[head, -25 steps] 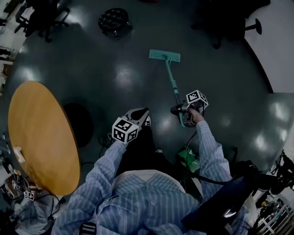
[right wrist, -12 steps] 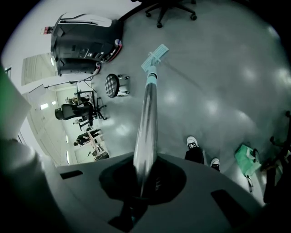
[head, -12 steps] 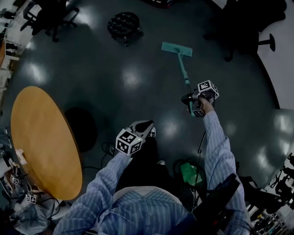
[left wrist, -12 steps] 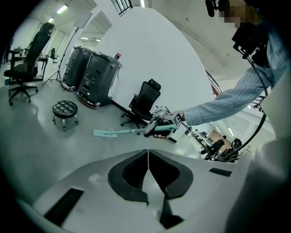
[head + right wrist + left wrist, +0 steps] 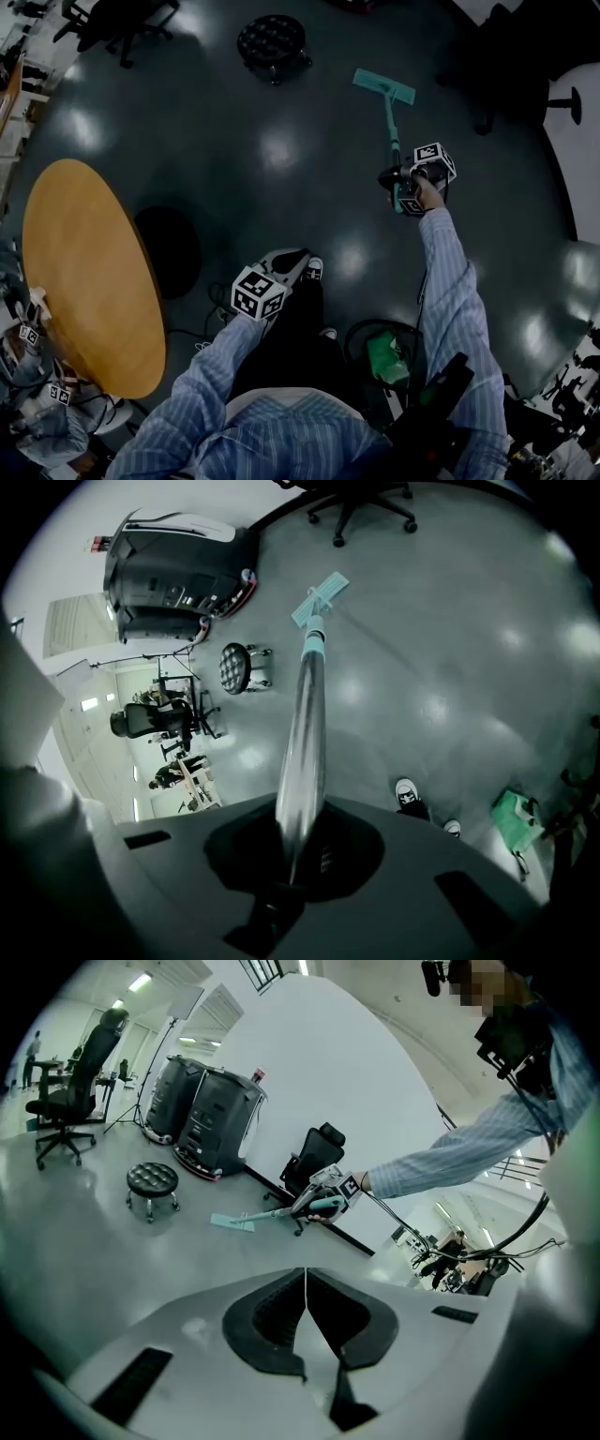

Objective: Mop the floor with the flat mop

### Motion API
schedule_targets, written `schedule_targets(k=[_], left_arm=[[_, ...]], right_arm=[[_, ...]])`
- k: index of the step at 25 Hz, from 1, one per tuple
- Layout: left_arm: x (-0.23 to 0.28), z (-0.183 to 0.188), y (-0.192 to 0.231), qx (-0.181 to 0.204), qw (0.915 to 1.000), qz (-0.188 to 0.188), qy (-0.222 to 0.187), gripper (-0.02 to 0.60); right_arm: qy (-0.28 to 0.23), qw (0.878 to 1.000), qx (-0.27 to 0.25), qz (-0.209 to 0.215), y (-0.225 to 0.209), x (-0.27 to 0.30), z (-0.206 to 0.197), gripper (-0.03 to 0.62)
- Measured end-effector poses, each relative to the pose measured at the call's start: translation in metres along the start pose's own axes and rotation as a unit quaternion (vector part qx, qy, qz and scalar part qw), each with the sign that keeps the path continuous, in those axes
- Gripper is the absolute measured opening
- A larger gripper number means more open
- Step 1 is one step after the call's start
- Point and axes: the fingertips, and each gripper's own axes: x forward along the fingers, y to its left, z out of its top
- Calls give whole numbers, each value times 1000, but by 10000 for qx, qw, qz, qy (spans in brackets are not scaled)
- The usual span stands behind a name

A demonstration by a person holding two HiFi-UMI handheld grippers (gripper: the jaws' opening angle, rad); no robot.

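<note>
Dark, glossy floor (image 5: 281,150) fills the head view, with a round wooden table (image 5: 84,281) at 9 o'clock and a small wheeled stool (image 5: 272,39) at 12 o'clock. My right gripper (image 5: 398,180), arm stretched out towards 1 o'clock, is clenched around the upper end of the flat mop (image 5: 390,122); its own view shows the metal handle (image 5: 305,742) running straight out from between the jaws. My left gripper (image 5: 295,255) hangs near my body just left of centre, jaws pressed together on nothing. The mop's long axis runs from my right gripper away from me, towards 12 o'clock and leaning slightly to 11, with the teal pad (image 5: 384,86) at the far end. The pad seems to lie flat on the floor, its width crossing the handle from roughly 10 to 4 o'clock. To mop well, I judge I should hold the handle firmly so it cannot twist, keep the pad fully flat under even pressure, overlap each stroke, and steer clear of the stool's wheels.
</note>
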Motion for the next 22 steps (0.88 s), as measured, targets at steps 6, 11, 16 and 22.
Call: schedule_targets(k=[6, 11, 16, 22], left_arm=[[-10, -2, -8, -17, 9999, 51, -131, 8], [-17, -2, -22, 92, 9997, -7, -214, 9], [-25, -5, -49, 262, 9993, -127, -236, 9], [-43, -34, -90, 348, 9988, -236, -250, 9]], right_arm=[[95, 9998, -98, -110, -24, 3, -31, 26], [191, 9998, -96, -50, -54, -3, -79, 26], [302, 9995, -69, 17, -95, -6, -142, 26], [354, 9992, 48, 158, -136, -5, -228, 26]])
